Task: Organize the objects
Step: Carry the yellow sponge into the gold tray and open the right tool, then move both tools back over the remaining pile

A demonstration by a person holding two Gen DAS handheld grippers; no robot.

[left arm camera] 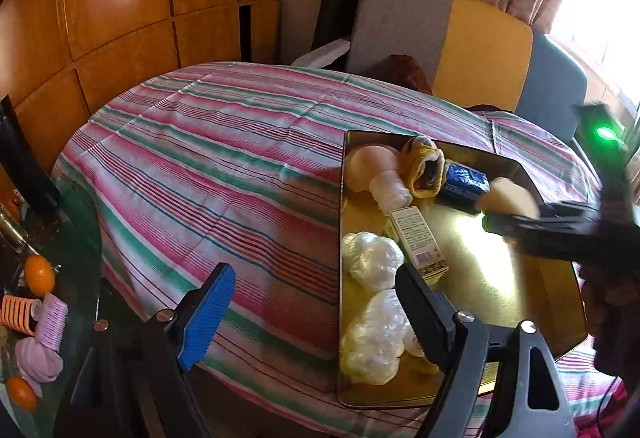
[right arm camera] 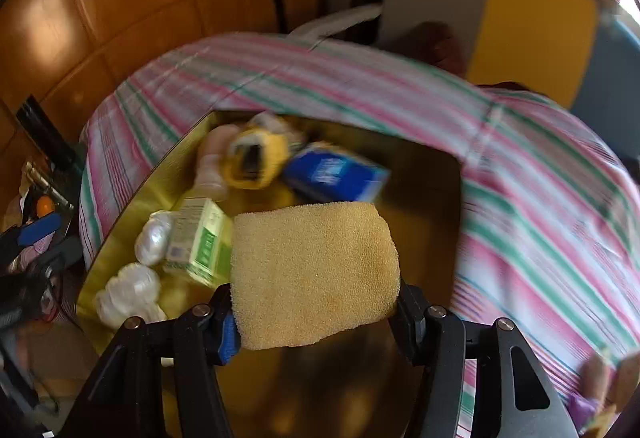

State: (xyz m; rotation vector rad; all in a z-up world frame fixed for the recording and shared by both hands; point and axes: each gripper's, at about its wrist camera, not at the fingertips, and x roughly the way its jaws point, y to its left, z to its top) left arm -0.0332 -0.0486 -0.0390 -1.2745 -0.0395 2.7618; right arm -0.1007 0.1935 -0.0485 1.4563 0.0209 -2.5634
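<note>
Sponge [right arm camera: 314, 274] up front — a yellow, coarse block pinched across its near end between the fingers of the right gripper [right arm camera: 316, 318], pads pressing its two sides, the rest jutting forward over the gold tray [right arm camera: 424, 198]. Held like that, the free end leads the way, which looks right for setting it down among the things already gathered.

At about twelve o'clock from the sponge lies a blue packet [right arm camera: 336, 174]; at eleven, a rolled yellow cloth [right arm camera: 252, 158] with a pale bottle [right arm camera: 212, 166] beside it. At nine o'clock a green-and-white carton [right arm camera: 198, 238] lies just beside the sponge, and past it, at eight, two white crinkly plastic bundles [right arm camera: 132, 290]. All of them crowd the tray's left half, so the bare right half, at two o'clock, seems the likely landing spot — a judgement only.

From the left wrist view the sponge [left arm camera: 506, 198] shows at the tray's far right, tip of the other tool under it. The left gripper [left arm camera: 316, 314] hangs with fingers wide and nothing between them, straddling the tray's near-left edge over the striped cloth [left arm camera: 224, 166] on the desk. Off at nine o'clock, on a glass side surface, sit oranges [left arm camera: 39, 274] and pink hair rollers [left arm camera: 52, 318], apparently not yet sorted.
</note>
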